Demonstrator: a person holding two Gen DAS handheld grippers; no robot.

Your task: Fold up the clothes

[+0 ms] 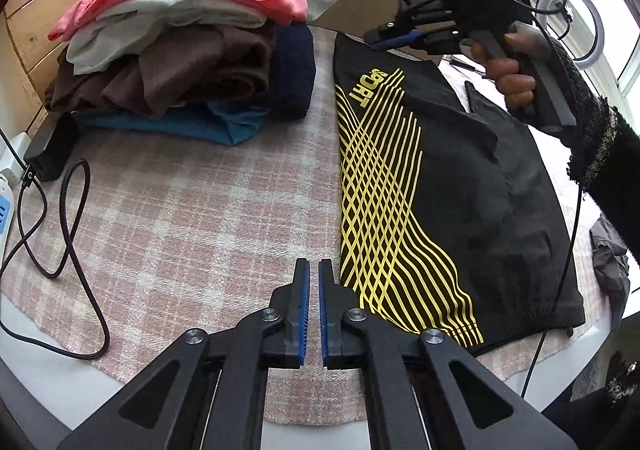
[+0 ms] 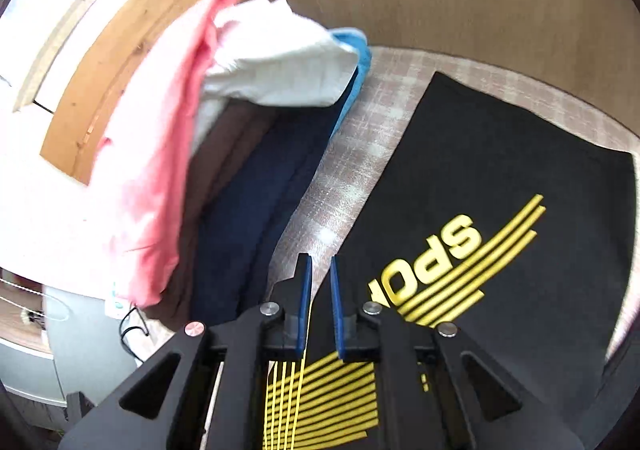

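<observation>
The left gripper [image 1: 314, 266] is hovering low with its 2 blue-padded fingers [image 1: 303, 314] parted by a narrow gap, gripping nothing. The right gripper [image 2: 318, 264], gripped by the person's right hand [image 1: 510, 80], is hanging slightly parted and empty.

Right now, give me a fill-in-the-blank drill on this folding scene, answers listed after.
1. The top garment on the stack is ____.
2. The stripes on the black shirt are ____.
3. The left gripper hangs over the ____ cloth, beside the shirt.
4. The right gripper has its fingers slightly apart and holds ____.

Missing words: pink; yellow; checked; nothing
</observation>
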